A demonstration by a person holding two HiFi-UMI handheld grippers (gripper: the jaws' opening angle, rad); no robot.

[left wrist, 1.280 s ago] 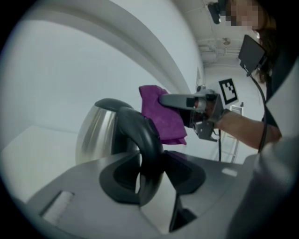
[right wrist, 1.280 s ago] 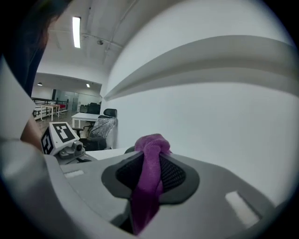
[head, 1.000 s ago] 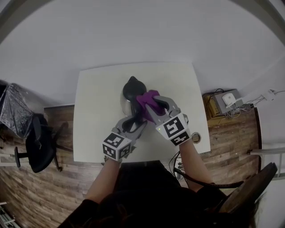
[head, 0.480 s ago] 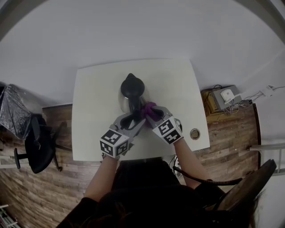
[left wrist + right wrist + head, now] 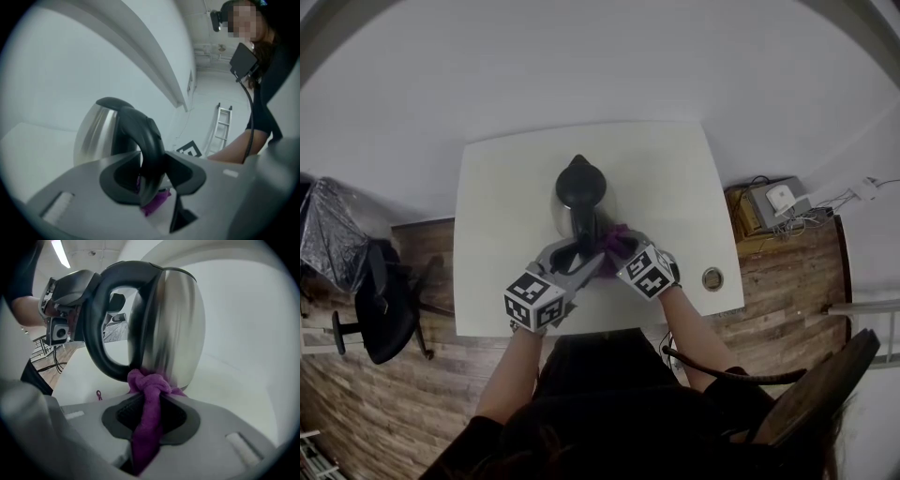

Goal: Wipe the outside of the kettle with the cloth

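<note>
A steel kettle with a black lid stands upright in the middle of the white table. My left gripper is shut on its black handle, which fills the gap between the pads. The steel body rises behind the handle. My right gripper is shut on a purple cloth. The bunched end of the cloth presses against the kettle's lower wall, just right of the handle. A bit of the cloth also shows under the handle.
A small round object lies near the table's front right corner. A black office chair stands on the wooden floor at the left. A box with a device and cables sits at the right. A ladder leans by the far wall.
My right gripper has come down with the purple cloth along the kettle's side, from near the lid to the lower wall. The left gripper has kept its hold on the handle.
</note>
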